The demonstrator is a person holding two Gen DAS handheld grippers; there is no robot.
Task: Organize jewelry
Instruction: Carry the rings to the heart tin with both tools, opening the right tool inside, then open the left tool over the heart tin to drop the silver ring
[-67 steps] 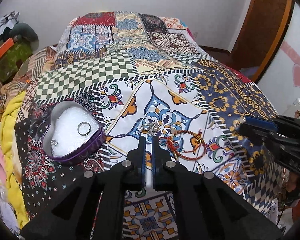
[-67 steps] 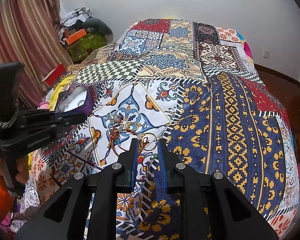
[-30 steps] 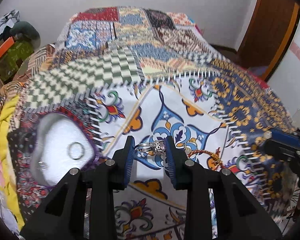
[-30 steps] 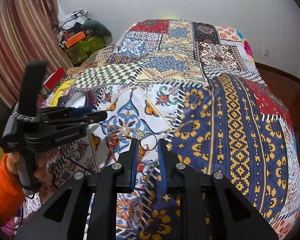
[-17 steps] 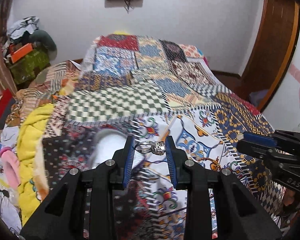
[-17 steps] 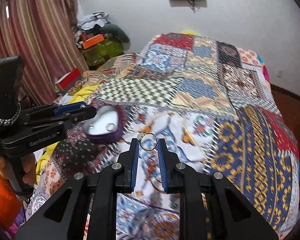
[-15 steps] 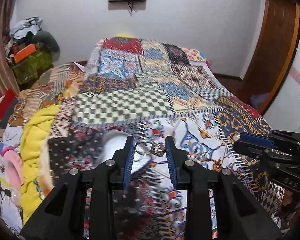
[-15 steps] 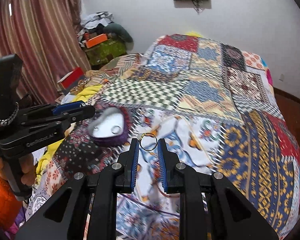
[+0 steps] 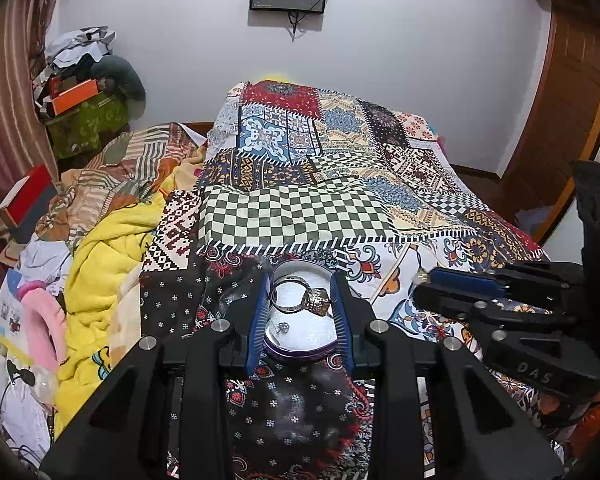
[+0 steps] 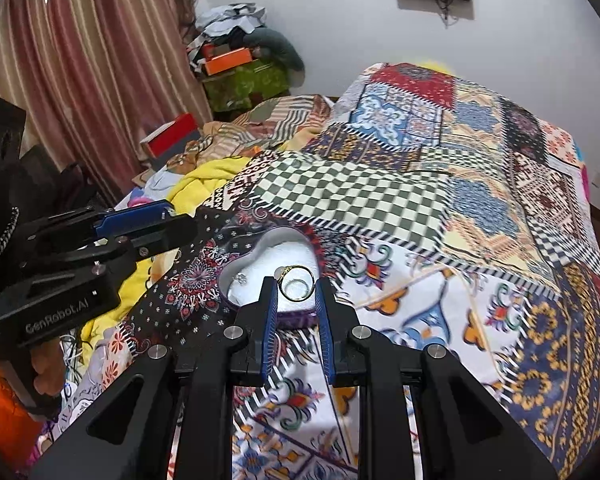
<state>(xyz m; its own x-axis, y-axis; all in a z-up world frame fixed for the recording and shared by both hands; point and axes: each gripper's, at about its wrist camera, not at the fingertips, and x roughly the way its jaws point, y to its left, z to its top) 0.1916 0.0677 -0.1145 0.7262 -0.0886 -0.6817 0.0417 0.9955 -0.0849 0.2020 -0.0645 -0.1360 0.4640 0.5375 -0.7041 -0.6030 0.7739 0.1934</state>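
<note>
My left gripper (image 9: pixel 300 300) is shut on a silver ring with an ornate stone (image 9: pixel 306 300) and holds it just above an open heart-shaped tin (image 9: pixel 300 354) with a purple wall. A small stud (image 9: pixel 283 327) lies on the tin's pale floor. My right gripper (image 10: pixel 296 292) is shut on a thin gold ring (image 10: pixel 296 283), which hangs over the same tin (image 10: pixel 268 240). Inside the tin lie a silver ring (image 10: pixel 296 289) and the stud (image 10: pixel 240 279). Each gripper shows in the other's view, the right gripper (image 9: pixel 460 292) and the left gripper (image 10: pixel 140 224).
The tin rests on a patchwork bedspread (image 9: pixel 300 212) near the bed's left side. A yellow blanket (image 9: pixel 100 264) and piled clothes lie to the left, with a red box (image 10: pixel 172 132) and a striped curtain (image 10: pixel 80 60) beyond. A wooden door (image 9: pixel 572 120) stands at the right.
Both grippers closed on rings lying on the bedspread, lifted them and carried them left. They now hang over the heart tin instead of the white patterned patch.
</note>
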